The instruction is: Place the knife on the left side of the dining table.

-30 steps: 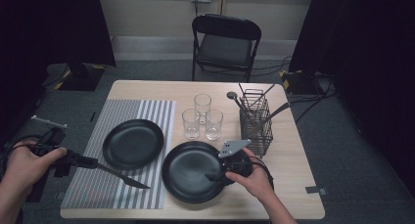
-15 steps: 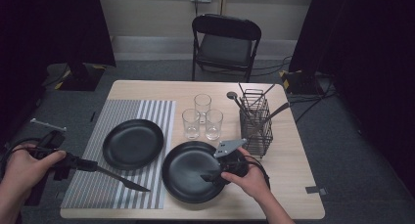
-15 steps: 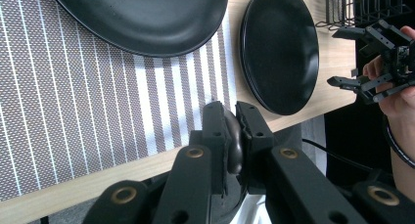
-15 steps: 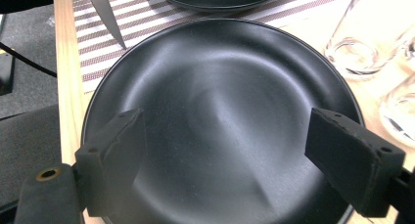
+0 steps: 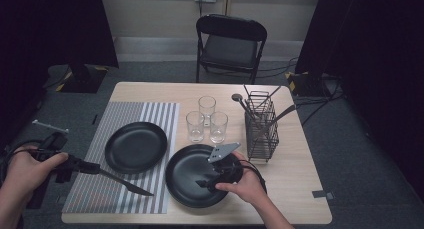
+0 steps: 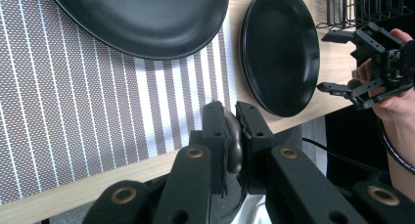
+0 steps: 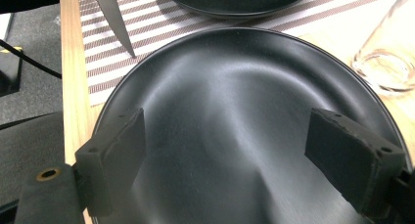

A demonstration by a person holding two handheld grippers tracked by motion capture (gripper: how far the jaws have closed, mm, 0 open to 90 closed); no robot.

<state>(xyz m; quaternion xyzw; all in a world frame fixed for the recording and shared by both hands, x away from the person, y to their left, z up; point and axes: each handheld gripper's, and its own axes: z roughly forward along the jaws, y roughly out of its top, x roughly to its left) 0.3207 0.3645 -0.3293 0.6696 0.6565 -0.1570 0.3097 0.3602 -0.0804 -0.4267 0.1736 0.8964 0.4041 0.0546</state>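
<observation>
My left gripper (image 5: 70, 163) is off the table's left edge, shut on the dark handle (image 6: 234, 142) of a knife (image 5: 125, 183). The blade (image 7: 115, 18) reaches right across the striped placemat (image 5: 125, 189). One black plate (image 5: 135, 146) lies on the mat. A second black plate (image 5: 190, 174) lies on bare wood at the front. My right gripper (image 5: 207, 175) hovers low over that second plate's right half. Its jaws stand wide open, and between the pads (image 7: 117, 145) there is just plate surface (image 7: 235, 111).
Three clear glasses (image 5: 206, 120) stand behind the front plate. A wire cutlery caddy (image 5: 261, 129) with utensils stands at the right. A folding chair (image 5: 230, 44) is beyond the table's far edge. Bare wood (image 5: 295, 189) lies right of the front plate.
My right gripper has slid left and slightly nearer over the front plate, jaws still open. The left gripper and knife have stayed put.
</observation>
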